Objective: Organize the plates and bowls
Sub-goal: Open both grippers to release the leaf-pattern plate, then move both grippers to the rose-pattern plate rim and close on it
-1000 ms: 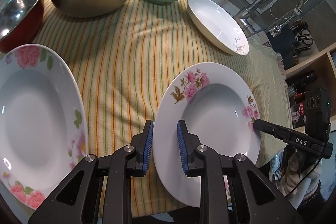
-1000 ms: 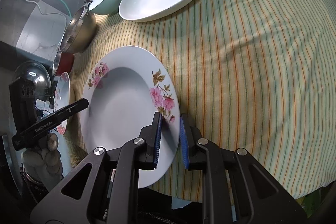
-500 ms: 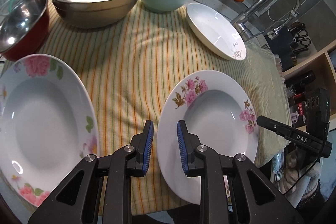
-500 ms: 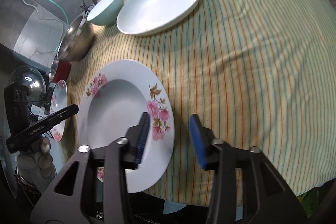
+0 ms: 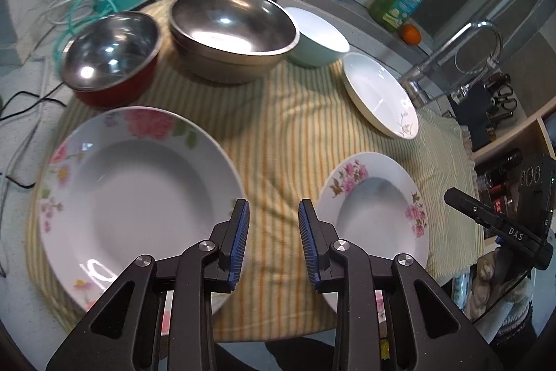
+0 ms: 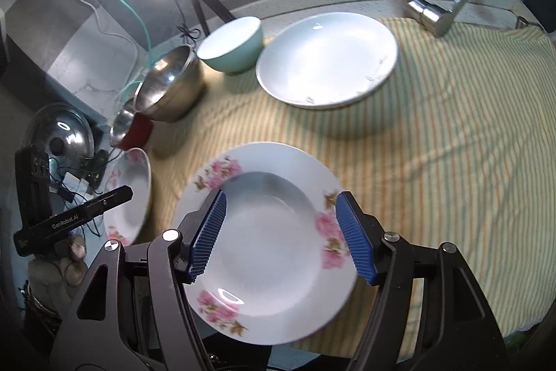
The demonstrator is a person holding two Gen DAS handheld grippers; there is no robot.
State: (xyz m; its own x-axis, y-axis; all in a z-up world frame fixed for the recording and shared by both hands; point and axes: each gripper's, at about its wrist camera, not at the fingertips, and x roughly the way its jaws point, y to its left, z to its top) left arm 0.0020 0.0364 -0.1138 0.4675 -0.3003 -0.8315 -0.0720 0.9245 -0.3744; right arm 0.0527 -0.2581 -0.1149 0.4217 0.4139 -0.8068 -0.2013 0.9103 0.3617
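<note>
A: Small floral plate (image 6: pixel 271 232), white, deep well, pink blossoms on the rim, sits low centre on the striped cloth (image 6: pixel 434 134).

B: Right gripper (image 6: pixel 281 232) spread wide above it, gripping nothing. Left gripper (image 5: pixel 273 240) also apart, between it and the large floral plate (image 5: pixel 139 197).

Cloth (image 5: pixel 278 141): I see every dish on it.
Near edge: two plates (image 5: pixel 135 197) (image 5: pixel 375 214).
Far side: three bowls (image 5: pixel 111 54) (image 5: pixel 232 30) (image 5: pixel 319 37), third plate (image 5: pixel 380 93) at right.
</note>
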